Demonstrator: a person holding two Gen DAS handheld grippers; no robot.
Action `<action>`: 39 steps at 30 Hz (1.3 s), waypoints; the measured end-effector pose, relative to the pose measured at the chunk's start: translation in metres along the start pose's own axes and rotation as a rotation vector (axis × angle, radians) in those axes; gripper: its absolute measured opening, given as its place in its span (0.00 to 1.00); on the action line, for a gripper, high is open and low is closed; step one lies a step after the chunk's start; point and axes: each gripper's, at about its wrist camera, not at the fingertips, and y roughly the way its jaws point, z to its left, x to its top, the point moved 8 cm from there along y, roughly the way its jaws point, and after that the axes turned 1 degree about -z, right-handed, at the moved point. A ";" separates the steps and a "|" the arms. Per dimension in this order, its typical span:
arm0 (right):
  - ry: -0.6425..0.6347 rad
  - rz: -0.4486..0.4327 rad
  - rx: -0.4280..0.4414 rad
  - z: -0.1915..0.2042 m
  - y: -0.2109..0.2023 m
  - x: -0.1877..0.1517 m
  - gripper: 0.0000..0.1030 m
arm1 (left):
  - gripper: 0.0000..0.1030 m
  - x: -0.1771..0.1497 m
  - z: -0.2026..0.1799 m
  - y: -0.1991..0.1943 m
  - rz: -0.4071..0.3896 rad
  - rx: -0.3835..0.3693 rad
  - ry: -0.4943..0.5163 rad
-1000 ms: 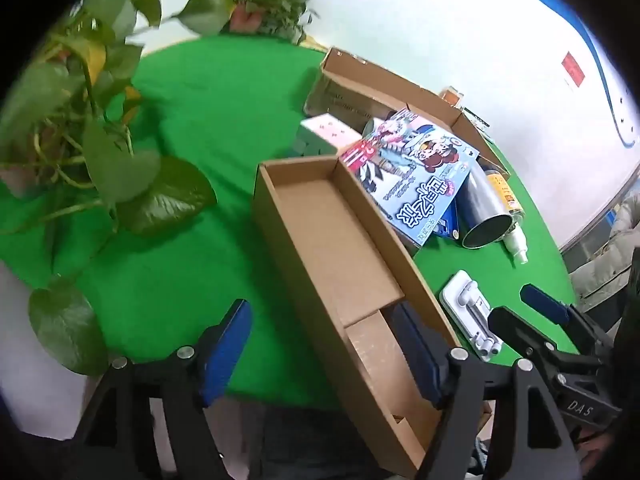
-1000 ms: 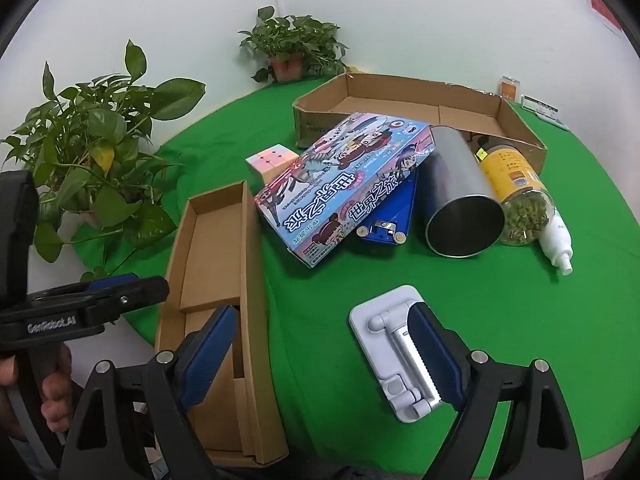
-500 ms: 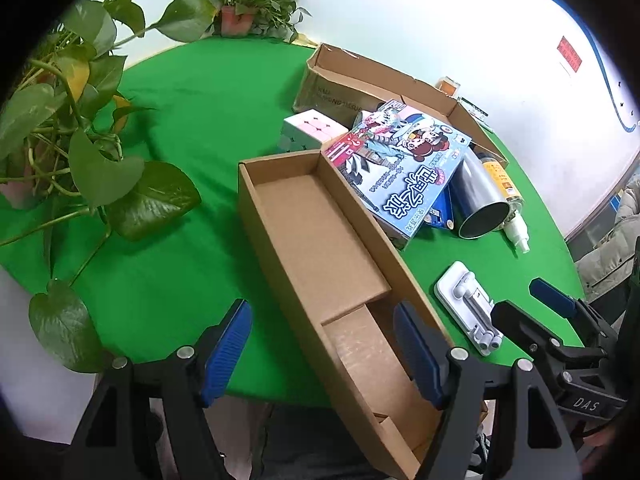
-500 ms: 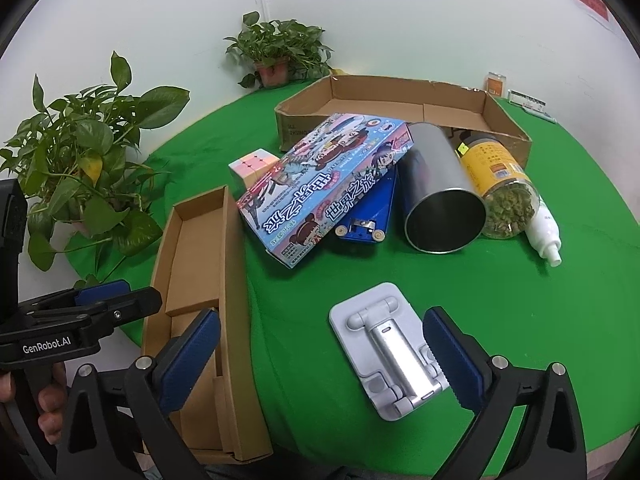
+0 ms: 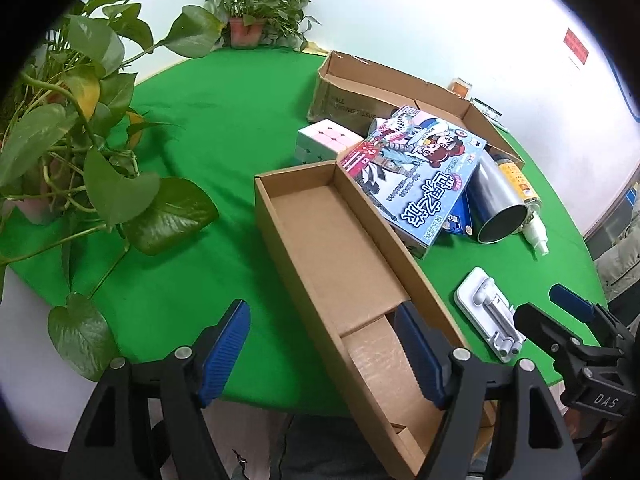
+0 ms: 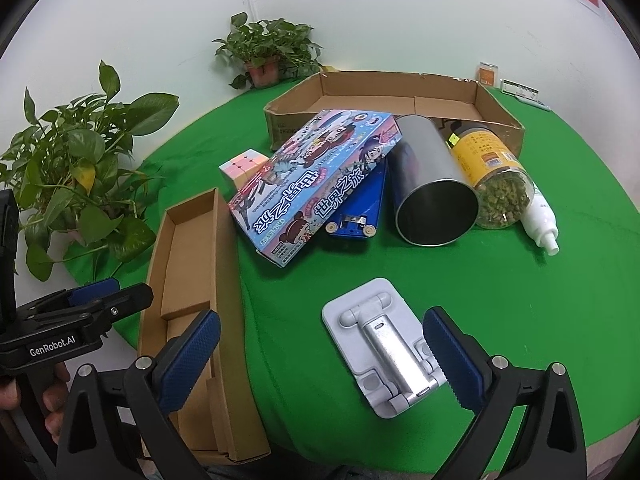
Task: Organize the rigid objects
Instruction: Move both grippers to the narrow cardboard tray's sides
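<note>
Two sets of my ribbed blue fingers gape apart: right around the smooth white plastic stand, lengthwise, probably untouched; left straddling the matte cardboard tray's wall.

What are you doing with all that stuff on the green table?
A person is tidying, holding a grabber in each hand. Both grabbers are open and hold nothing. The right gripper hovers over the white phone stand, likely the next pick. The left gripper sits at the long cardboard box, which looks bare inside. A cartoon game box, metal can, jar and pastel cube lie loose on the table.
</note>
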 end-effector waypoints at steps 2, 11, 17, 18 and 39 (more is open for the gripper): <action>0.003 -0.014 -0.002 -0.002 -0.001 0.000 0.99 | 0.72 0.000 -0.002 0.000 0.004 -0.002 0.004; 0.006 -0.023 -0.007 -0.006 -0.004 -0.003 0.99 | 0.72 -0.004 -0.009 0.001 0.032 -0.017 0.015; 0.001 -0.032 -0.009 -0.006 -0.005 -0.002 0.99 | 0.72 -0.005 -0.007 0.002 0.039 -0.013 0.011; 0.003 -0.033 -0.008 -0.006 -0.005 -0.002 0.99 | 0.72 -0.005 -0.007 0.003 0.039 -0.012 0.009; 0.000 -0.022 -0.002 -0.004 -0.001 -0.005 0.99 | 0.72 -0.012 -0.006 0.004 0.041 -0.018 0.014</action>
